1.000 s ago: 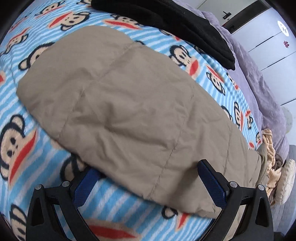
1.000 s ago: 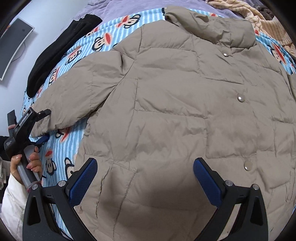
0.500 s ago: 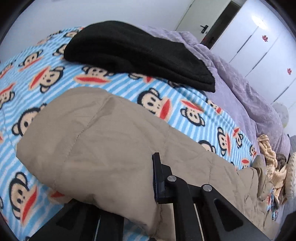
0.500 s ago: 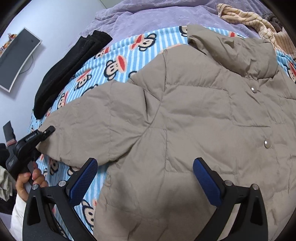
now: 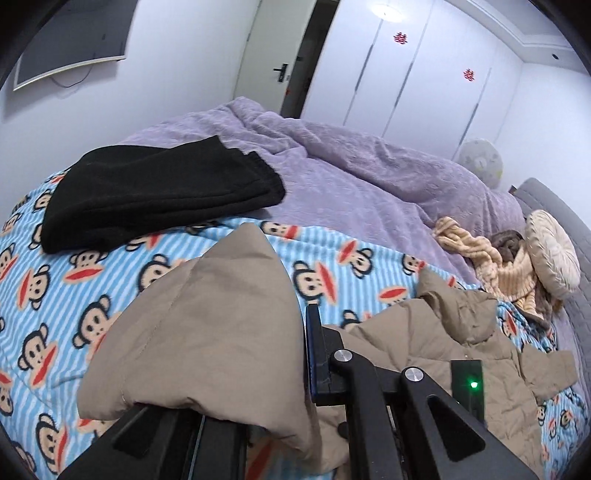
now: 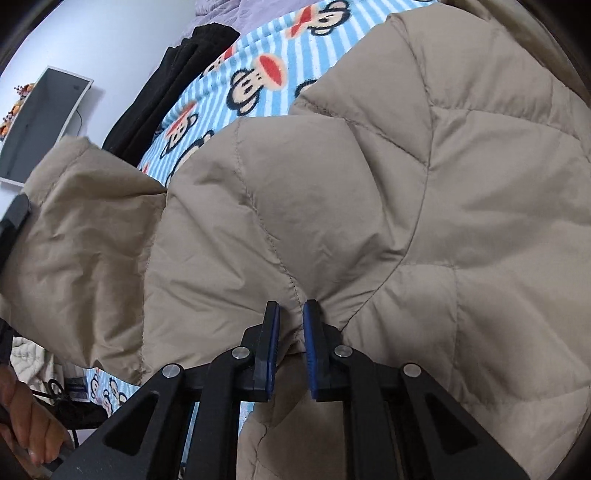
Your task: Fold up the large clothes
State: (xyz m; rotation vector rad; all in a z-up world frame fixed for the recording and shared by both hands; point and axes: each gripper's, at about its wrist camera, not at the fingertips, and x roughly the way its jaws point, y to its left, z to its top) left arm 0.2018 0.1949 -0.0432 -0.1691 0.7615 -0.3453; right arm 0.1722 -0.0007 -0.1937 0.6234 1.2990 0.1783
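Left wrist view: my left tongs (image 5: 280, 354) are clenched on the sleeve (image 5: 207, 332) of the beige puffer jacket (image 5: 461, 354), lifted above the monkey-print blanket (image 5: 48, 295).
On the right wrist view, my right tongs (image 6: 290, 332) pinch a fold of the jacket's body, which lies spread on the bed beside black clothes (image 5: 155, 195).

Probably a home bedroom: bed (image 5: 388, 192), wardrobe doors (image 5: 417, 74), wall screen (image 5: 70, 40).

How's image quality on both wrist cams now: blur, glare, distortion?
Left wrist: sharp, strong fisheye bowing of the wardrobe doors, ceiling lamp blown out, the beige jacket blocks the left jaw. Right wrist: jacket fills the frame, evenly lit, soft shadows in its folds, no glare.
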